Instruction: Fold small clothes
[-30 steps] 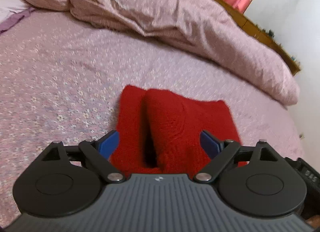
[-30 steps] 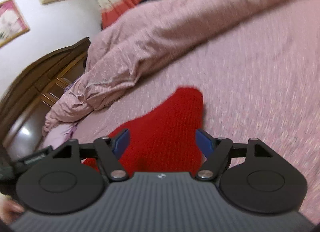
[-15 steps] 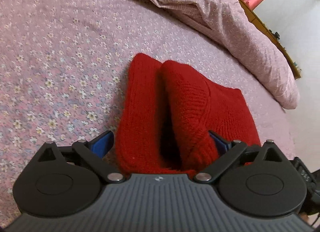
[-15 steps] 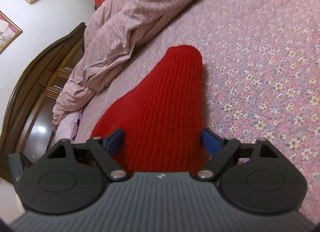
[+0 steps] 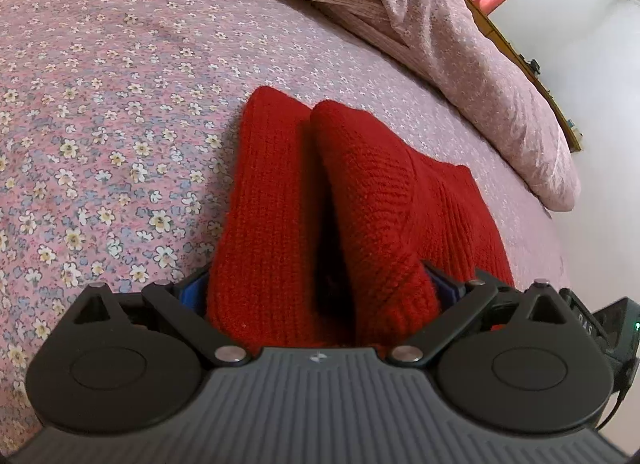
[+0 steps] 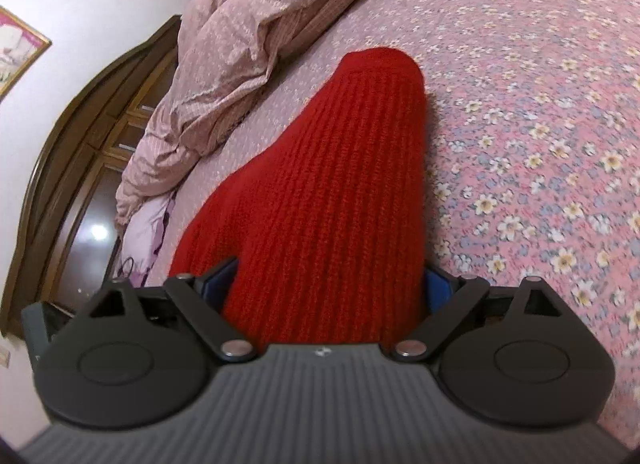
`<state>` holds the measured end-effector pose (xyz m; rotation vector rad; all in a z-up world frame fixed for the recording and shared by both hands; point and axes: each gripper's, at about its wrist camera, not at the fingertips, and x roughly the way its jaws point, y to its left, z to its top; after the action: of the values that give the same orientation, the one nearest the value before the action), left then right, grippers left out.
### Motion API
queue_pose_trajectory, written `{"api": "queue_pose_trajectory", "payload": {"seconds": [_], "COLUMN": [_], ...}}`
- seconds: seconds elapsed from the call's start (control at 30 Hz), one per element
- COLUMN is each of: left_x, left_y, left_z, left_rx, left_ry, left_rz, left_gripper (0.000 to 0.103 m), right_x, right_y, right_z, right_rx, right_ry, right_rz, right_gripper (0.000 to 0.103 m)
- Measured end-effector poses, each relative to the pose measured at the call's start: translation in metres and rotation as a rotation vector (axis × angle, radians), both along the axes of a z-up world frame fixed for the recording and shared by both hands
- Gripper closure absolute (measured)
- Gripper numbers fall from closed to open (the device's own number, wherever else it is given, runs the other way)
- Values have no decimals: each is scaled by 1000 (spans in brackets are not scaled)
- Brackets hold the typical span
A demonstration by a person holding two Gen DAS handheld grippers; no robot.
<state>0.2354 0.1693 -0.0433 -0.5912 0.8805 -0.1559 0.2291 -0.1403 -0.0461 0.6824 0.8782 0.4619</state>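
Note:
A red knitted garment (image 5: 328, 204) lies on the flowered pink bedsheet (image 5: 100, 124), folded into two thick layers with a dark gap between them. My left gripper (image 5: 316, 292) is open; its blue fingers straddle the near end of the folded layers. In the right wrist view the same red garment (image 6: 340, 184) stretches away as a ribbed strip. My right gripper (image 6: 332, 284) is open, its blue fingers on either side of the strip's near end. The fingertips of both grippers are mostly hidden by the cloth.
A rumpled pink duvet (image 5: 440, 24) lies bunched along the far side of the bed (image 6: 240, 44). A dark wooden headboard (image 6: 80, 164) and a pale pillow (image 6: 144, 232) are at the left in the right wrist view. The bed edge and white wall (image 5: 600, 144) are at right.
Both grippers have dropped closer to the bed and moved forward over the red garment, so its near end now sits between their fingers. The jaws stay open.

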Motion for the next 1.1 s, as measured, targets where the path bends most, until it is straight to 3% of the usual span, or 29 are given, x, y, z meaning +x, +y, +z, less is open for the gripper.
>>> {"api": "queue_pose_trajectory", "payload": {"seconds": [0.5, 0.8, 0.93, 1.1], "left_x": [1, 2, -1, -11], "left_y": [3, 6, 9, 7], "left_z": [-5, -10, -11, -8], "left_rx": [-14, -70, -131, -182], "left_ry": [-27, -51, -53, -67], "left_rz": [-40, -51, -57, -64], "left_gripper": [0, 0, 8, 16], "right_x": [16, 22, 18, 5], "right_y": [-1, 4, 5, -2], "right_z": [-3, -5, -1, 9], "right_rx": [7, 46, 83, 151], "right_ry": [9, -6, -6, -30], "right_rz": [94, 103, 84, 55], "right_gripper": [9, 8, 22, 33]}}
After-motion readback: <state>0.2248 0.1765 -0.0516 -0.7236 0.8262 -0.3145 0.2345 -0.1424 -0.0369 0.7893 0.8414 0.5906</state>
